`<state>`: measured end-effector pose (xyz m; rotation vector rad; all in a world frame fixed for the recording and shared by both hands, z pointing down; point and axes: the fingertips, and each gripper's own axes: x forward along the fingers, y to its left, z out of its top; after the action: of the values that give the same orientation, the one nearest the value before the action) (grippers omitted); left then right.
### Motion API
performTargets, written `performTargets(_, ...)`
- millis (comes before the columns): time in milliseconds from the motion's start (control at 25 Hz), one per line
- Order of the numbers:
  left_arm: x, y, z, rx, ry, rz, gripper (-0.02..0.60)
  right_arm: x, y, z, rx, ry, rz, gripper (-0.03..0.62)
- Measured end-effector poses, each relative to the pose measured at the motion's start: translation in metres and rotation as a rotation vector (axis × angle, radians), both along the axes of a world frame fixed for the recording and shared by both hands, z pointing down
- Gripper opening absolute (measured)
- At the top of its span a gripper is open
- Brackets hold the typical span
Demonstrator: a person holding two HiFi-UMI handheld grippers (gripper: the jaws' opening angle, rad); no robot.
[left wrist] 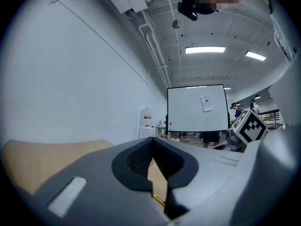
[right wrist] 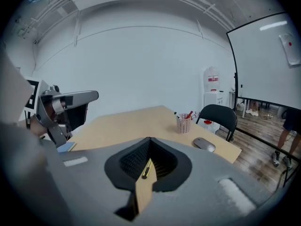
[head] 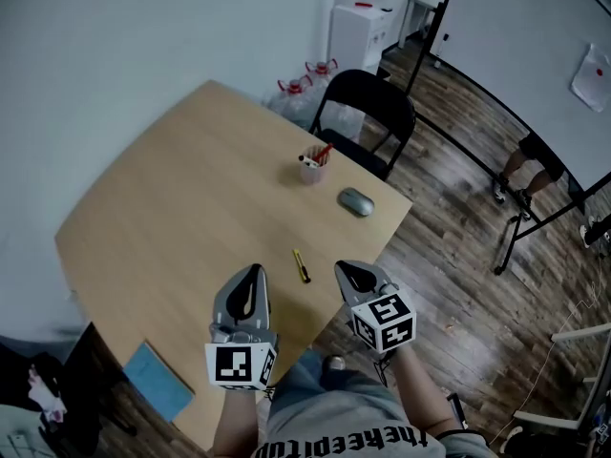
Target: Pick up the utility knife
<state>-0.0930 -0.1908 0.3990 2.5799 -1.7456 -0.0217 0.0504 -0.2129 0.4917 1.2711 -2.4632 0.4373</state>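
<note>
The utility knife [head: 302,266], slim and yellow with a dark slider, lies on the wooden table [head: 181,198] near its front edge. My left gripper [head: 253,273] hovers just left of it, and my right gripper [head: 349,271] just right of it, over the table's edge. Both have their jaws together with nothing between them. In the right gripper view the knife [right wrist: 146,170] shows through the gap below the closed tips [right wrist: 149,139]. In the left gripper view the jaws [left wrist: 153,140] point level across the table, and a yellow sliver, probably the knife [left wrist: 159,200], shows low in the gap.
A pink pen cup [head: 312,167] and a grey mouse [head: 355,201] sit further back on the table. A black chair [head: 368,113] stands behind them. A blue notebook [head: 158,380] lies at the near left corner. A whiteboard on a stand [head: 520,74] is at the right.
</note>
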Motion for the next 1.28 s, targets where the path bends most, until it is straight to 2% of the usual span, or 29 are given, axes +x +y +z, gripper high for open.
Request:
performTargets(720,-0.016,-0.017,0.008,-0.05,0.008,-0.015,0.02,-0.03,-0.02,0.067,-0.224,0.075,-0.021,0.005)
performTargets(800,-0.018,-0.019,0.009,-0.054,0.009,-0.018,0.02,-0.034,-0.021,0.073,-0.245,0.075,-0.024,0.028)
performTargets(1280,-0.028,-0.023,0.021,-0.079,0.017,-0.03,0.02,-0.043,-0.019,0.108,-0.349,0.094,-0.024,0.066)
